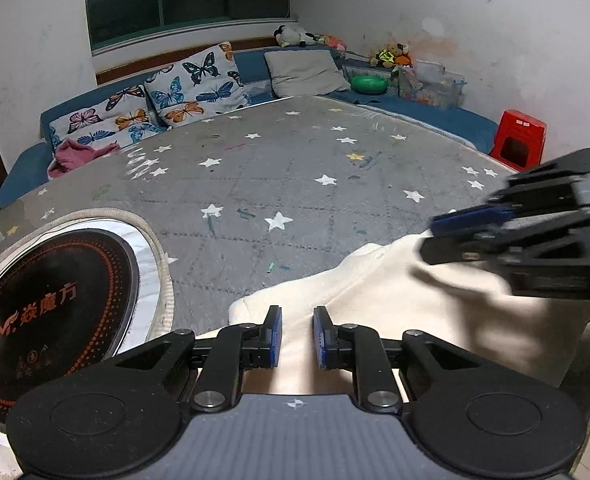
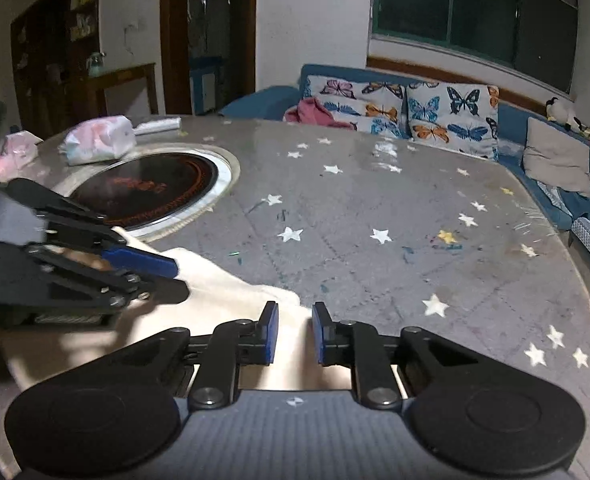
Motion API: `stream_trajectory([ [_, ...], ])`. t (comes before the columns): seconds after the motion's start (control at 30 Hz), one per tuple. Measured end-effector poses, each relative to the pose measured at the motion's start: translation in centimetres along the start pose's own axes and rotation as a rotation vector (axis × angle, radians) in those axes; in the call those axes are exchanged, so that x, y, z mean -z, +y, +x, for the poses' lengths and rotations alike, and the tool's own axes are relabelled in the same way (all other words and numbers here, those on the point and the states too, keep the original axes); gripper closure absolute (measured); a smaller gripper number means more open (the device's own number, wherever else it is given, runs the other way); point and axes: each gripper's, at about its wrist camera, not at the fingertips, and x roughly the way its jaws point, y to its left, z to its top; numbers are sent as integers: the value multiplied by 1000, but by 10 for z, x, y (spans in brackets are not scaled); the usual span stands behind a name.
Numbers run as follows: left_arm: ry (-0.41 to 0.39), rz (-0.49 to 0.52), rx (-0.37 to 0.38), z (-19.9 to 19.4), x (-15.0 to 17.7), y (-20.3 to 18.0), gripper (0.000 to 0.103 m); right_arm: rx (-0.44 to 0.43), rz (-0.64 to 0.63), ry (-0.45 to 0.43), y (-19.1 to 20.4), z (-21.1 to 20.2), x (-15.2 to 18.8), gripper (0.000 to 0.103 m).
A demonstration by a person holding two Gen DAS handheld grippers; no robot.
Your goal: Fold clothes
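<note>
My left tongs point(image 1: 297, 338) narrow, pinching cream cloth point(image 1: 395, 304), right tongs point(image 2: 295, 334) narrow on same cloth, hotplate point(image 1: 51, 320) at 9 o'clock, starry table point(image 1: 295, 184) beyond

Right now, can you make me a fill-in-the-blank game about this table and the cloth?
1. The cloth between the blue fingers is ____ in colour.
2. The grey table cover is printed with little ____.
3. The sofa cushions have ____ on them.
4. The red stool stands at the table's far ____ side in the left wrist view.

Answers: cream; stars; butterflies; right
</note>
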Motion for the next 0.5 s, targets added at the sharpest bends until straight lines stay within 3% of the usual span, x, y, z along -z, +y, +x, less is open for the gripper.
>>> stream_trajectory([
  [0.2, -4, 0, -12, 0, 0, -2, 83, -43, -38, -17, 12, -38, 23, 87],
  [0.5, -9, 6, -29, 0, 1, -6, 82, -13, 22, -26, 5, -46, 58, 87],
])
